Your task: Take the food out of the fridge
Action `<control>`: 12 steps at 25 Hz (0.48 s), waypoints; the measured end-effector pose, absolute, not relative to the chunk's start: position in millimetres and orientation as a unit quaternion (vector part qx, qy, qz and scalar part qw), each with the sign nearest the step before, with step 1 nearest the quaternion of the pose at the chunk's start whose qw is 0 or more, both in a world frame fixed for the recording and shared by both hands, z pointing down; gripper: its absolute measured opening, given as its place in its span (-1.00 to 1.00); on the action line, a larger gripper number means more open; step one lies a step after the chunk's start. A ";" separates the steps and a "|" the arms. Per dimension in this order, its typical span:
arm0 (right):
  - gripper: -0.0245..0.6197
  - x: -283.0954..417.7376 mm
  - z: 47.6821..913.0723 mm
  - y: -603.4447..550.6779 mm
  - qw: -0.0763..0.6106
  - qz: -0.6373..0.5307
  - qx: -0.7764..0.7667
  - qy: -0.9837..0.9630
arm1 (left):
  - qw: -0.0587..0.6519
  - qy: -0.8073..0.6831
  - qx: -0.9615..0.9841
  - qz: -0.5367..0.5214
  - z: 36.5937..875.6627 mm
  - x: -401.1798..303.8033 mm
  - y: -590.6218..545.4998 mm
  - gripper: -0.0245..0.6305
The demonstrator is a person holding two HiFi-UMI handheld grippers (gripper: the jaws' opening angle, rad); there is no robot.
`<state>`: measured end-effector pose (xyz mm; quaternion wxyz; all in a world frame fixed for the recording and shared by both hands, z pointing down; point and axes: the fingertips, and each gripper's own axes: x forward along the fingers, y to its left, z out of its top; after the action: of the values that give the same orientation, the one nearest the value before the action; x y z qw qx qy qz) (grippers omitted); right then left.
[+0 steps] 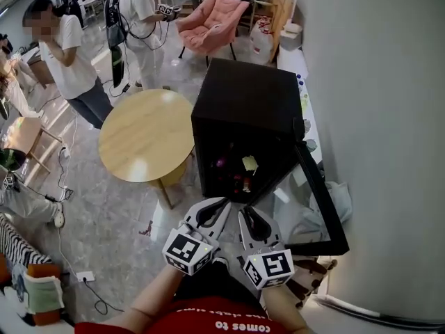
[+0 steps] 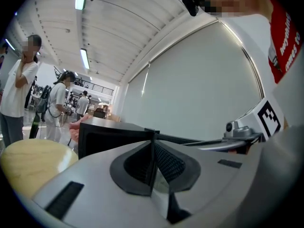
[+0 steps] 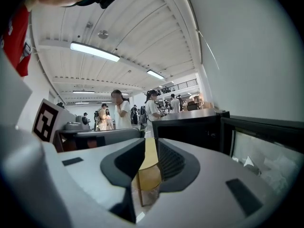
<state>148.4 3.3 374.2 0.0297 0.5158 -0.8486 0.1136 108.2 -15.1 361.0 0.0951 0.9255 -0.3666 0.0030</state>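
Food packs (image 1: 249, 163), small, yellow, inside black cube fridge (image 1: 243, 96). L tongs (image 2: 153, 148) shut, R tongs (image 3: 147, 151) barely apart, both empty. Risk: too narrow, would shove packs, not grip.

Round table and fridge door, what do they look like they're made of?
Round table: pale wood or wood-look laminate, smooth, with soft light glare on its top. Fridge door: seemingly clear glass in a black frame, since floor clutter shows through it.

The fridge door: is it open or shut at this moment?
Open. In the head view the door stands swung out to the right of the black fridge, and small items show inside its dark interior.
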 end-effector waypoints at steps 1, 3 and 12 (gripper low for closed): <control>-0.72 150.2 380.4 -3.7 0.028 0.128 0.517 -0.846 | 0.104 -0.368 0.924 0.004 365.8 108.9 -22.5 -0.92; -0.71 152.4 394.3 -15.4 0.016 0.171 0.517 -0.838 | 0.118 -0.370 0.922 0.010 375.9 108.7 -33.6 -0.92; -0.64 151.6 456.8 -54.6 -0.039 0.298 0.525 -0.796 | 0.124 -0.360 0.923 0.056 432.2 109.5 -63.0 -0.76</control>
<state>151.6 -54.6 456.8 -0.0391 0.5249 -0.7962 0.2982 109.5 -63.0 432.2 0.1238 0.9229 -0.3601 0.0565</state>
